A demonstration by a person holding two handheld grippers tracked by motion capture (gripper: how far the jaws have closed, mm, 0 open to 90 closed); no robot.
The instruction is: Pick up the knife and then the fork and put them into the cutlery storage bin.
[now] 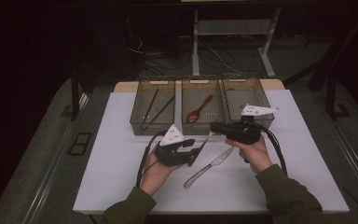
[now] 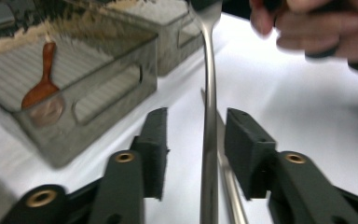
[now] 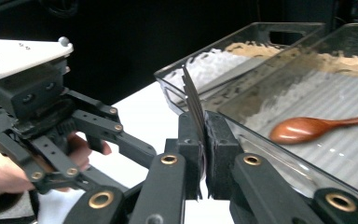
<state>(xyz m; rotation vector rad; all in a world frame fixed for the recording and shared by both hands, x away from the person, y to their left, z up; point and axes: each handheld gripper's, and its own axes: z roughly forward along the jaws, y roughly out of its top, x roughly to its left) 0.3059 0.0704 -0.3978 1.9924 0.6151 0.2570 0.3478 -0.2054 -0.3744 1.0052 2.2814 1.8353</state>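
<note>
Three clear trays (image 1: 152, 122) stand at the counter's far edge; the middle one holds a wooden spoon (image 1: 199, 110), and a knife (image 1: 209, 166) lies near the front edge. The right gripper view shows the right gripper (image 3: 202, 154) clamped on the fork (image 3: 192, 100). The left gripper (image 2: 195, 144) stands wide apart around the fork's handle, not touching it.

Lab or test room, not home: dark space, white-topped counter (image 1: 121, 186) alone on grey floor, loose cables (image 1: 168, 60) beyond, white desk legs (image 1: 196, 42) behind. Three clear trays (image 1: 200, 100) lined up just past jaws, staged.
</note>
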